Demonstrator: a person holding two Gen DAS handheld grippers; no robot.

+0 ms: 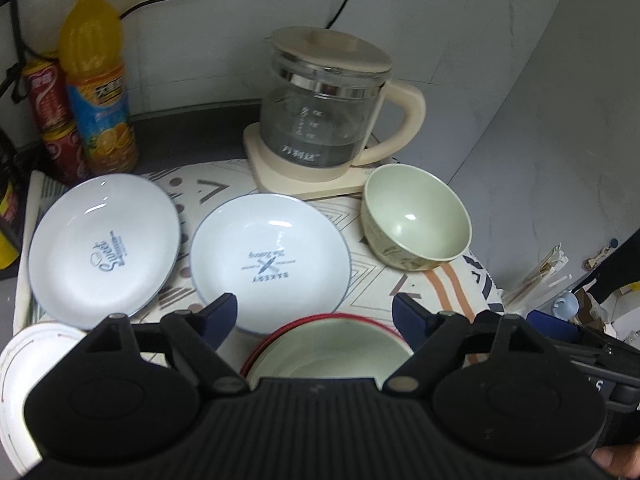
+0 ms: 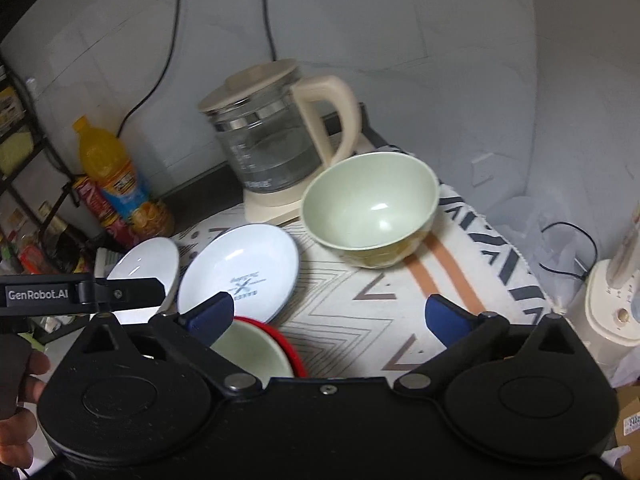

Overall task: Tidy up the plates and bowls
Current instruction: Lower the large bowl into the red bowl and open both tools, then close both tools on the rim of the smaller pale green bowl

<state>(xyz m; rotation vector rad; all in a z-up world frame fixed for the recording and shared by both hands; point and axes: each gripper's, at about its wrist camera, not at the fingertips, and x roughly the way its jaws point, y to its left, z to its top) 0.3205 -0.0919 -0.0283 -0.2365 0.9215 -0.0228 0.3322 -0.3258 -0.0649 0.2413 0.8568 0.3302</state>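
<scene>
Two white plates lie side by side on the patterned cloth: a "Sweet" plate [image 1: 104, 248] [image 2: 146, 272] at left and a "Bakery" plate [image 1: 270, 260] [image 2: 240, 272] beside it. A pale green bowl [image 1: 416, 216] [image 2: 372, 208] stands alone at the right. Nearer me, another green bowl [image 1: 332, 352] [image 2: 252, 348] sits nested in a red-rimmed bowl [image 1: 256, 354] [image 2: 294, 352]. My left gripper [image 1: 316, 312] is open and empty, hovering over the nested bowls. My right gripper [image 2: 330, 312] is open and empty above the cloth, short of the lone green bowl.
A glass kettle [image 1: 324, 108] [image 2: 272, 140] on a cream base stands at the back. An orange juice bottle [image 1: 98, 80] [image 2: 120, 176] and red cans [image 1: 48, 96] stand at back left. A white dish [image 1: 20, 380] sits at the near left. The table's right edge [image 2: 520, 264] drops off to clutter.
</scene>
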